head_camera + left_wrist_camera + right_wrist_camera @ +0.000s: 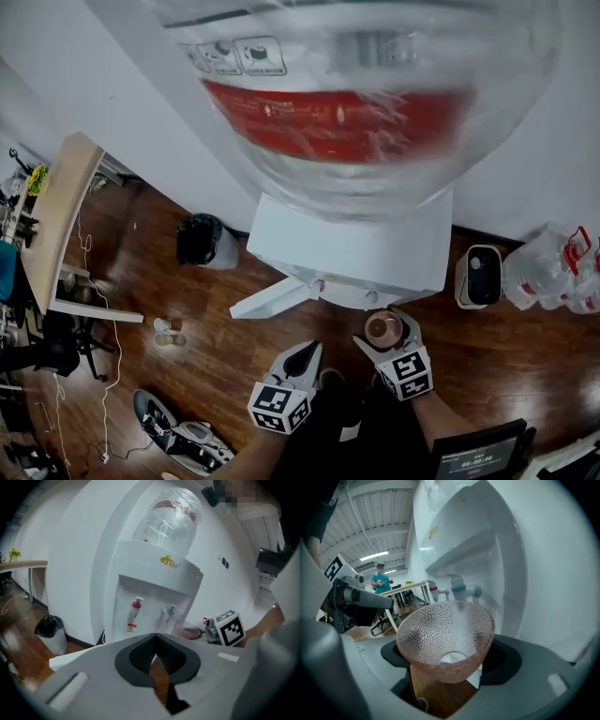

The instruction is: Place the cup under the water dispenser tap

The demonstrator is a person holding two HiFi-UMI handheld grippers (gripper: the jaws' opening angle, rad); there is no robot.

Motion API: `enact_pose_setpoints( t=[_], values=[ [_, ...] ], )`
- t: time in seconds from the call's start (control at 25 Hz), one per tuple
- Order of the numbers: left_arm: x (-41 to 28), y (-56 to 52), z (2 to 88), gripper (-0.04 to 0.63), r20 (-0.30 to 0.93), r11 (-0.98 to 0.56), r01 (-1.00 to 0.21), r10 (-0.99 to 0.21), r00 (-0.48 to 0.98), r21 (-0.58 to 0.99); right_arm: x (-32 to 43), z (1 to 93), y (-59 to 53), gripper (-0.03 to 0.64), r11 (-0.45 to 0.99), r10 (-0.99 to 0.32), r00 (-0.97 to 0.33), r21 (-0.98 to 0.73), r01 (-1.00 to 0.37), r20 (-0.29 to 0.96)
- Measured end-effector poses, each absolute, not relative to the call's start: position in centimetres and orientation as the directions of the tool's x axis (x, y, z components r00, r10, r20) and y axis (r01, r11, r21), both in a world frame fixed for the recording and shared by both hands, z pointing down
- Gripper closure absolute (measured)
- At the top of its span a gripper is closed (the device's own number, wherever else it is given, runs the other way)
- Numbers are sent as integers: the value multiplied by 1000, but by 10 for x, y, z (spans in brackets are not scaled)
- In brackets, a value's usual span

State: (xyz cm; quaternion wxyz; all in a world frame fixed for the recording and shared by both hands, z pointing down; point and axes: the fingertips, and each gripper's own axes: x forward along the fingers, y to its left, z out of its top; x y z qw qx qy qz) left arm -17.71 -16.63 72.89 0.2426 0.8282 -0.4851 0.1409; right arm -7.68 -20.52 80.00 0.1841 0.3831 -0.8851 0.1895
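Observation:
A pink dimpled glass cup (445, 630) sits between the pads of my right gripper (450, 660), which is shut on it and holds it upright. In the head view the cup (381, 324) hangs just in front of the white water dispenser (352, 248), below its taps. The blue tap (461, 590) and the red tap (433, 591) show right behind the cup's rim. My left gripper (312, 349) is to the left of the cup, shut with nothing in it (154, 656). From the left gripper view the red tap (136, 604), blue tap (170, 609) and cup (190, 632) are all visible.
A large water bottle (356, 84) tops the dispenser. A white panel (272, 298) juts out at its lower left. A black waste bin (200, 239) stands to the left on the wooden floor, with a small white appliance (480, 275) and packed bottles (553, 272) to the right. A desk (56, 220) is at far left.

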Motion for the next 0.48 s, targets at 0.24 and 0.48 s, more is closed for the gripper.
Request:
enact_pose_setpoints(
  t=[0.24,0.48],
  values=[
    [-182,-186,765,565,463,-431,-860,-725,510,272,-86,849,-225,219,594,-651,-591,-165,-787,477],
    [-177,-187,789,565,486,-449,-851,-699,524,272,-91,873,-244,219,577,-671,-573,-153,-802,471]
  ],
)
